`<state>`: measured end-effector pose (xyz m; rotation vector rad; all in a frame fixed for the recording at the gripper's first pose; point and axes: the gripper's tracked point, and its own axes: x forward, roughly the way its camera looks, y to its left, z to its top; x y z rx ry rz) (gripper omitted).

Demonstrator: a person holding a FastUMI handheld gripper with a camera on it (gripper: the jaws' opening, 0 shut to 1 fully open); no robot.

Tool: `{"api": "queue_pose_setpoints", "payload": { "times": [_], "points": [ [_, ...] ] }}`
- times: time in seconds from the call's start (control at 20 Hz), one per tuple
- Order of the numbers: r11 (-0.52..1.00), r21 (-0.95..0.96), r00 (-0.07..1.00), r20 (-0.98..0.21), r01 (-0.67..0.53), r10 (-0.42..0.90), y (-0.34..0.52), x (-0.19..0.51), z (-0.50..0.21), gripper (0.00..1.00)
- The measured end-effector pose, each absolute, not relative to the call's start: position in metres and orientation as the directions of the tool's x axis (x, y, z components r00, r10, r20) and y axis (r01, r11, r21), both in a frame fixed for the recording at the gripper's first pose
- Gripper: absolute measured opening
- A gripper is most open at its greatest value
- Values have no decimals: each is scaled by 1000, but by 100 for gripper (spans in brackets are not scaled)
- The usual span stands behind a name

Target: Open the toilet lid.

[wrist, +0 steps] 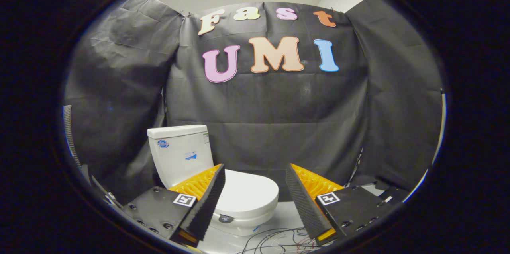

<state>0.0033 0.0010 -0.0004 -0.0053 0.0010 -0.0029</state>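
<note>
Toilet lid (249, 192) down; fingers (207, 202) wide apart, empty.

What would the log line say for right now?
stage: approach | gripper: open, holding nothing | toilet lid: closed, ahead of the fingers, untouched | tank: behind

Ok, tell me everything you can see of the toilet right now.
The toilet is white and glossy, ceramic by the look of it, standing on the pale floor against the black cloth wall. Its lid is down, lying flat over the bowl. The boxy tank behind carries small blue stickers. Loose cables lie on the floor by its base. The gripper is open, its left finger overlapping the bowl's near edge in view; nothing visibly touches the lid.
</note>
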Motion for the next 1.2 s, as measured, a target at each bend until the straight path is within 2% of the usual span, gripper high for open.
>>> {"api": "queue_pose_setpoints", "payload": {
  "times": [0.35,0.65,0.95,1.2],
  "points": [
    [1000,-5,998,-64,-5,5,5,39,-14,86],
    [1000,-4,997,-79,-26,25,10,63,-18,86],
    [993,29,993,-17,-114,115,46,96,-8,86],
    [983,159,995,66,-88,78,79,116,-12,86]
  ]
}}
